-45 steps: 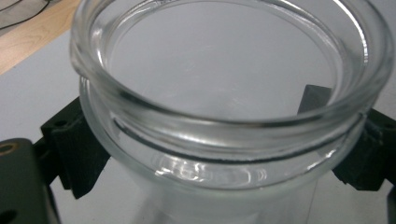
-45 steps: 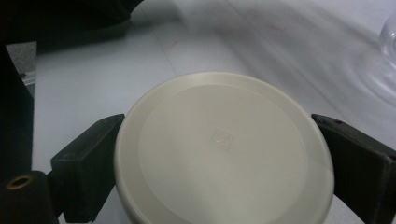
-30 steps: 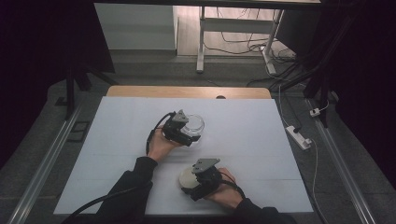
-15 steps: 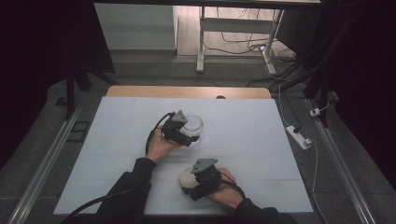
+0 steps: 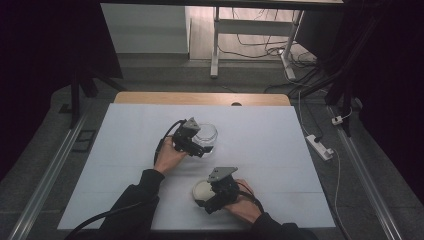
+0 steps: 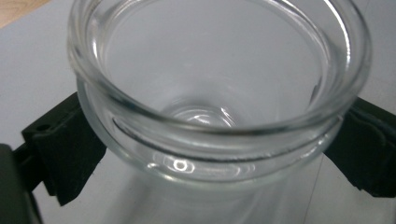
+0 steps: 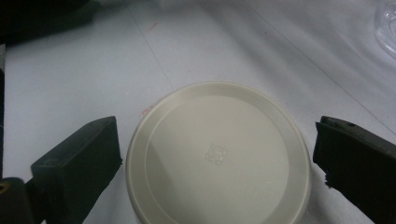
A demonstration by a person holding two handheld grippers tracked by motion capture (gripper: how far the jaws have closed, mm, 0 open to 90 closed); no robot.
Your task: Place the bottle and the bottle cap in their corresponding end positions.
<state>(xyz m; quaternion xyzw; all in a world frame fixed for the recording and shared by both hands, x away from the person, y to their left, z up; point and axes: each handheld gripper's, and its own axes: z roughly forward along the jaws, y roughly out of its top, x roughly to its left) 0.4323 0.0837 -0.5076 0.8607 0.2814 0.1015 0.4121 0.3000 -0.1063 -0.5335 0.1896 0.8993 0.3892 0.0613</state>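
A clear glass jar [image 5: 208, 135] stands open-mouthed and upright on the white table cover, left of centre. My left gripper [image 5: 201, 144] is shut on it; in the left gripper view both black pads [image 6: 65, 154] press the jar [image 6: 215, 84] below its rim. A round cream lid [image 5: 200, 190] lies flat near the front edge. My right gripper [image 5: 210, 196] is open around it. In the right gripper view the lid [image 7: 217, 158] lies between the two jaws, with a thin gap at the right pad [image 7: 355, 163]. My right gripper [image 7: 217, 154] has nothing in its grip.
The white cover [image 5: 270, 150] spans the table, with a wooden strip [image 5: 200, 98] along the far edge. A white power strip [image 5: 320, 146] lies off the table's right side. Desk legs and cables stand behind. The jar's edge [image 7: 387, 23] shows at the right gripper view's top right.
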